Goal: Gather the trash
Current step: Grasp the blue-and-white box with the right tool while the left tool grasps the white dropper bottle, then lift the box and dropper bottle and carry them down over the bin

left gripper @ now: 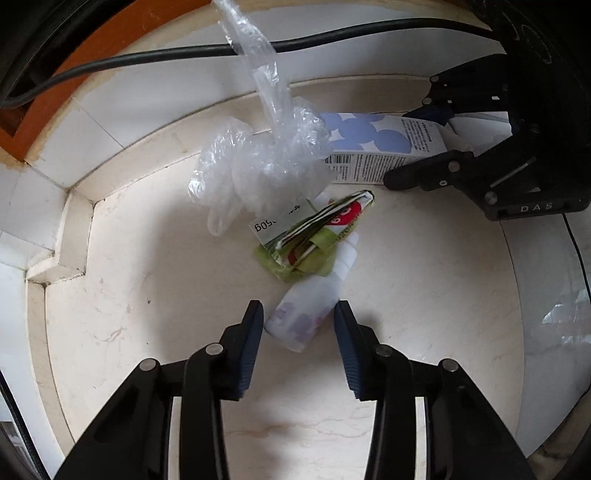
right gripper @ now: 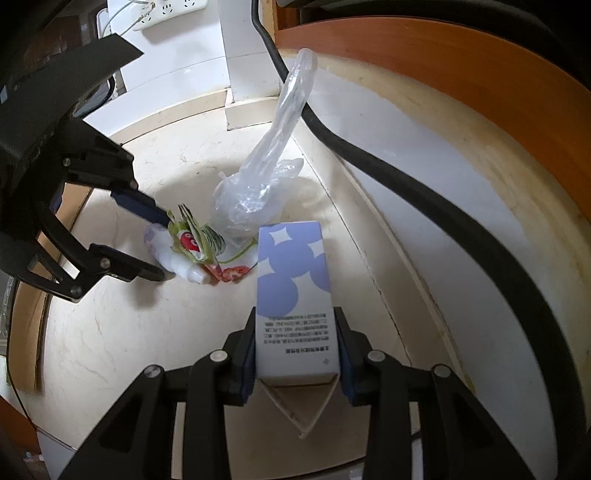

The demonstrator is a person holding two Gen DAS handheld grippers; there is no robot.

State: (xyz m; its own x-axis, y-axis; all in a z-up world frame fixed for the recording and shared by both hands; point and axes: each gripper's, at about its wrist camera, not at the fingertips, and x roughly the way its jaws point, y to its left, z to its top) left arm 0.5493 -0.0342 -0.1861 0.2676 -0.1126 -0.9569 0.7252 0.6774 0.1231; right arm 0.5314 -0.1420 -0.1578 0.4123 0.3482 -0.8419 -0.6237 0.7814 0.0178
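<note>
R gripper [right gripper: 297,350] is clamped on the blue-dotted carton [right gripper: 293,291] w/ both pads touching. L gripper [left gripper: 299,317] is half open around the white bottle [left gripper: 303,314] lying on the floor [left gripper: 147,332], next to a green wrapper [left gripper: 314,240] and a clear bag [left gripper: 258,166].

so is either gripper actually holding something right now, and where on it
The right gripper clamps the blue-dotted white carton across its sides near the opened end. The left gripper straddles the small white bottle, not yet pressing.

A home interior: cream marble floor [left gripper: 147,332] meeting a white tiled skirting [left gripper: 122,122], a wooden door frame [right gripper: 461,51] at one o'clock, and a wall power strip [right gripper: 166,11] at eleven o'clock.
</note>
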